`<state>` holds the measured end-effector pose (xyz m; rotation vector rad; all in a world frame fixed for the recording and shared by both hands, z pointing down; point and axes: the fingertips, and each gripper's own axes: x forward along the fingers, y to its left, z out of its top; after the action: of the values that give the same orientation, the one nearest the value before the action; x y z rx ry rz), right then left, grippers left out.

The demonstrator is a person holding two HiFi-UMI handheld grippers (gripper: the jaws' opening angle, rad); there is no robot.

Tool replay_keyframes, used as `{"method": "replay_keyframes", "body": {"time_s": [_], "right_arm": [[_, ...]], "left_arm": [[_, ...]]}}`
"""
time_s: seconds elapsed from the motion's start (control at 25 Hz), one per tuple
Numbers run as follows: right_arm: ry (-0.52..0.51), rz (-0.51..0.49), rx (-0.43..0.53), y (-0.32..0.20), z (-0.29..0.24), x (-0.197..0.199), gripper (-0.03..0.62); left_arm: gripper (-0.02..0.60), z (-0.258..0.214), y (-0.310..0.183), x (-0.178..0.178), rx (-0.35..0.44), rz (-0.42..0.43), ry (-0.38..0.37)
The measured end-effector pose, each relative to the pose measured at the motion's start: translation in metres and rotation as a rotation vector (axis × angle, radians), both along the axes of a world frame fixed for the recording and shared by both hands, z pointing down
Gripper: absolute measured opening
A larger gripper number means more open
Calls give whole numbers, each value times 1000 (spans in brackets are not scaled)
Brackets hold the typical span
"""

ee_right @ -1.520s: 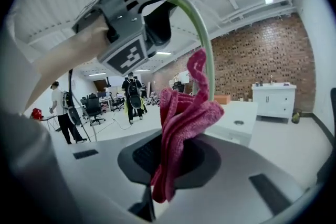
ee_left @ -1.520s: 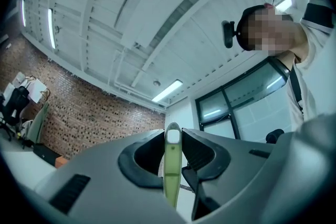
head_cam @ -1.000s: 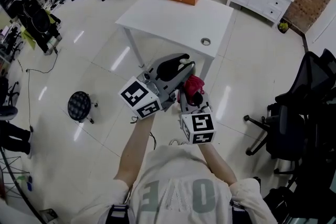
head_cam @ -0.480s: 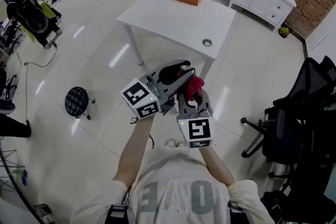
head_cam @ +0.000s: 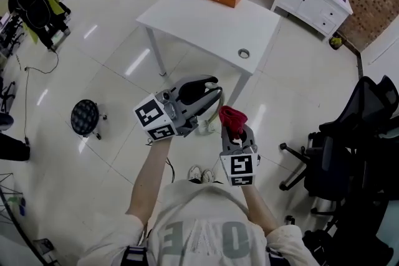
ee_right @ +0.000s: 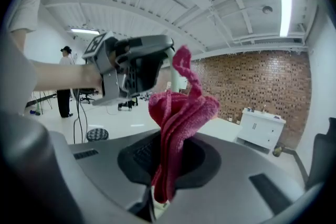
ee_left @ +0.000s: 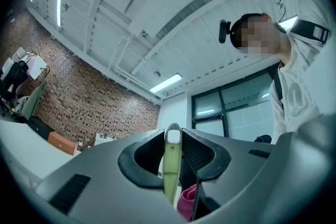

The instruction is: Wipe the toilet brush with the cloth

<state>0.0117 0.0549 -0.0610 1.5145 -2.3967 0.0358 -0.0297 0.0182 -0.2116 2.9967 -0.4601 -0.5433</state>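
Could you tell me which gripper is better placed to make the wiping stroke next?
Right: the right gripper is shut on the red cloth, close beside the left gripper, which clamps the toilet brush handle and can likely hold it steady.

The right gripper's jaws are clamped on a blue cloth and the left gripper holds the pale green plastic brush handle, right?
Not blue: the right gripper view shows the bunched cloth in the right gripper is pinkish red. The left gripper does hold the slim pale green plastic brush handle.
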Motion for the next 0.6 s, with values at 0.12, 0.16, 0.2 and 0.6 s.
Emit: {"method": "replay_keyframes", "body": {"time_s": [0.12,0.16,0.2,0.6], "right_arm": [[37,52,-65,0,29,28,32],[40,71,-82,1,36,37,32],[42,89,-98,1,43,46,32],[81,118,-189,-33,80,81,32]], "left_arm": [[109,11,-5,-3,-8,-5,-14],[109,15,-6,-4,-13,-5,-14],[109,20,-8,-5,-18,-3,-12],[109,52,-50,-7,-41,52,13]]}}
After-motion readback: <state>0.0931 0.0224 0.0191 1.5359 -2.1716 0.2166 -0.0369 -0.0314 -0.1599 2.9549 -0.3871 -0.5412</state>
